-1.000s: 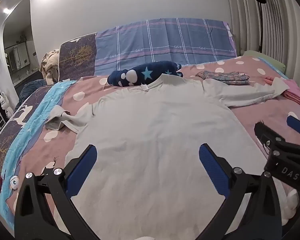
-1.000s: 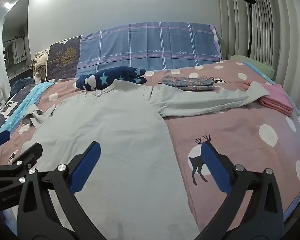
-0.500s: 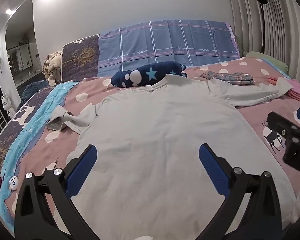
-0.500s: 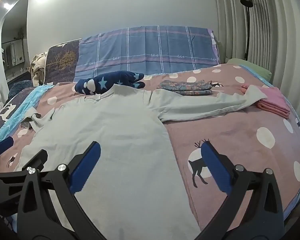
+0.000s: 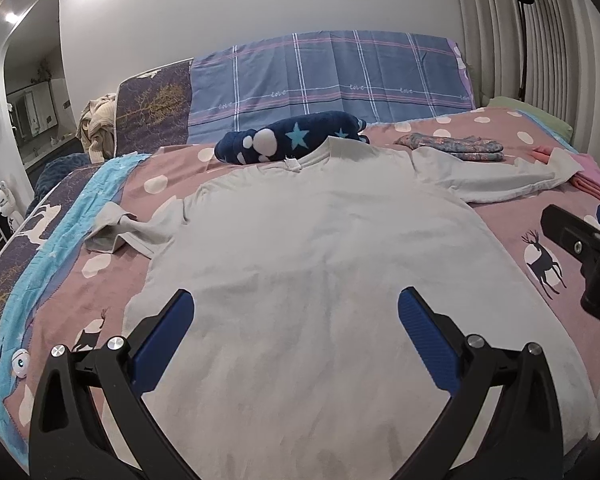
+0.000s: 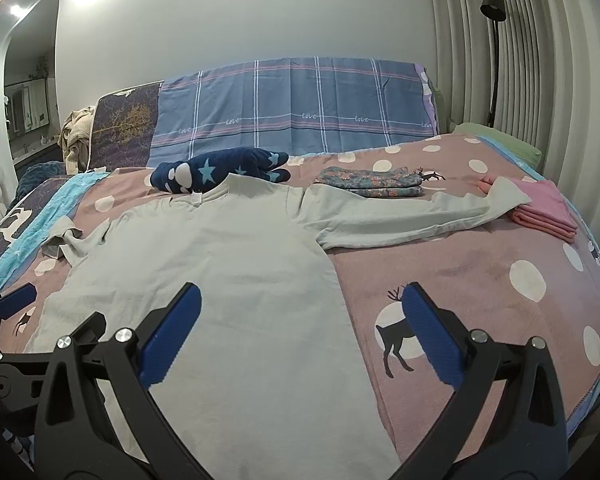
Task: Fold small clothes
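Hovering side by side over the near end of a bed, two hand-held grippers with blue-padded fingers wait above a pale grey long-sleeved shirt [image 5: 308, 272]. The left gripper [image 5: 296, 334] has its fingers spread wide and grips nothing; it hangs over the middle of the shirt's lower body. The right gripper [image 6: 302, 334] is likewise wide and empty, poised over the shirt's right edge, where cloth meets the pink bedspread [image 6: 480, 264] with its white dots and deer print. The shirt lies flat and face down, hem nearest, collar farthest, apparently smoothed out so that folding can begin. Its right sleeve [image 6: 420, 220] stretches straight out sideways, the cuff resting on a pink folded stack [image 6: 548, 210]; its left sleeve [image 5: 128, 232] is bunched and crumpled, and probably needs straightening first. Just beyond the collar sits a navy bundle with stars [image 6: 220, 170], touching it, and near that a folded floral garment [image 6: 372, 182]. These likely are finished pieces, set aside at the far end to keep the working space free. A blue plaid headboard cover [image 6: 296, 104] stands behind.
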Demonstrator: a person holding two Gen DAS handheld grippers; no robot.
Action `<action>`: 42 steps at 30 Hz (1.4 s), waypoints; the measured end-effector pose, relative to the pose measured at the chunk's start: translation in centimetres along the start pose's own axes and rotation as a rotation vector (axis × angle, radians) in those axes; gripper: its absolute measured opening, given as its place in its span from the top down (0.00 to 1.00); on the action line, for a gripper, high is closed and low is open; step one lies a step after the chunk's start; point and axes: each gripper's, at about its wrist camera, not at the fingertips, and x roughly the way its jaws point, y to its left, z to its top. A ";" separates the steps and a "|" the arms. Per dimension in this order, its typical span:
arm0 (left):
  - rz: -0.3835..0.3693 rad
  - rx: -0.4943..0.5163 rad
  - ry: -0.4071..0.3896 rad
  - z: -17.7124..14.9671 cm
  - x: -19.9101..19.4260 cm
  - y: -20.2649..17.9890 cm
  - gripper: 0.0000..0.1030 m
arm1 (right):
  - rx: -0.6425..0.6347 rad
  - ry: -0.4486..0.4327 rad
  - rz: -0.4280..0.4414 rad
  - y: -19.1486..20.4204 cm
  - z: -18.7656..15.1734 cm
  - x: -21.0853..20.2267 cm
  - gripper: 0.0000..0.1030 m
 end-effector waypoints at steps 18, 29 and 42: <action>-0.008 0.018 -0.011 0.1 0.0 -0.3 0.01 | -0.003 0.008 -0.001 0.1 -0.4 0.4 0.02; -0.004 0.025 -0.024 0.1 0.0 -0.6 0.01 | -0.005 0.017 -0.011 0.2 -0.5 0.7 0.02; 0.003 0.014 -0.018 0.0 0.3 -0.3 0.01 | -0.006 0.025 -0.024 0.2 -0.5 0.8 0.02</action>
